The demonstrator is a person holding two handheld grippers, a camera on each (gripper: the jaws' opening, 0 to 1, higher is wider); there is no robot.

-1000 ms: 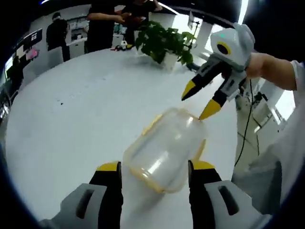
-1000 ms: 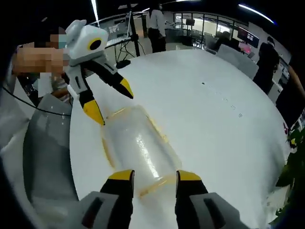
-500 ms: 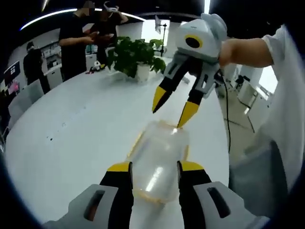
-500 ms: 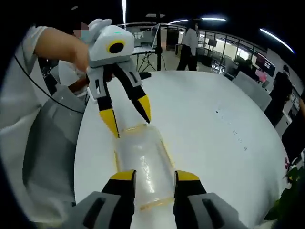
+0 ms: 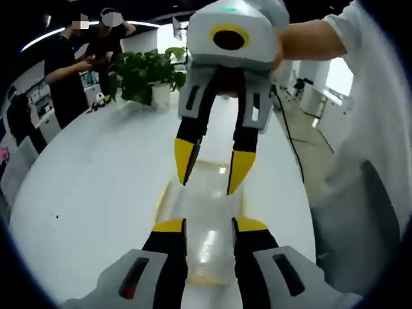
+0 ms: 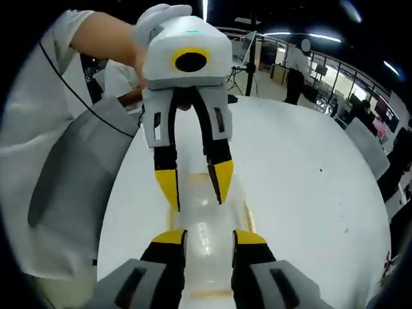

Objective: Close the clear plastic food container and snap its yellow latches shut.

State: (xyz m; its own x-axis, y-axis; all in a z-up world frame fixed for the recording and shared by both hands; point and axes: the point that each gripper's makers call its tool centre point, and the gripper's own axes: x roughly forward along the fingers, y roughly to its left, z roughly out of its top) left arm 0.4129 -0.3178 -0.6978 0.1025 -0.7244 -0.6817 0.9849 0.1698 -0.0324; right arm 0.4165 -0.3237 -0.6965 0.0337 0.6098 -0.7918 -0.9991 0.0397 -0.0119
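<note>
We see the clear container (image 5: 207,219) lying on the white table (image 5: 96,174), pinched between our left gripper (image 5: 208,226) at six o'clock and our right gripper (image 5: 212,170) at twelve, both clamping its ends.

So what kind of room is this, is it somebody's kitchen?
Probably not a kitchen: it looks like an office or lab. There's a big white table with a potted plant, people standing at the back, and glass walls with ceiling lights.

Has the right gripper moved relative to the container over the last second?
Yes. In the left gripper view, the right gripper has swung from the container's far right corner to straddle its far end, directly facing the left gripper.
</note>
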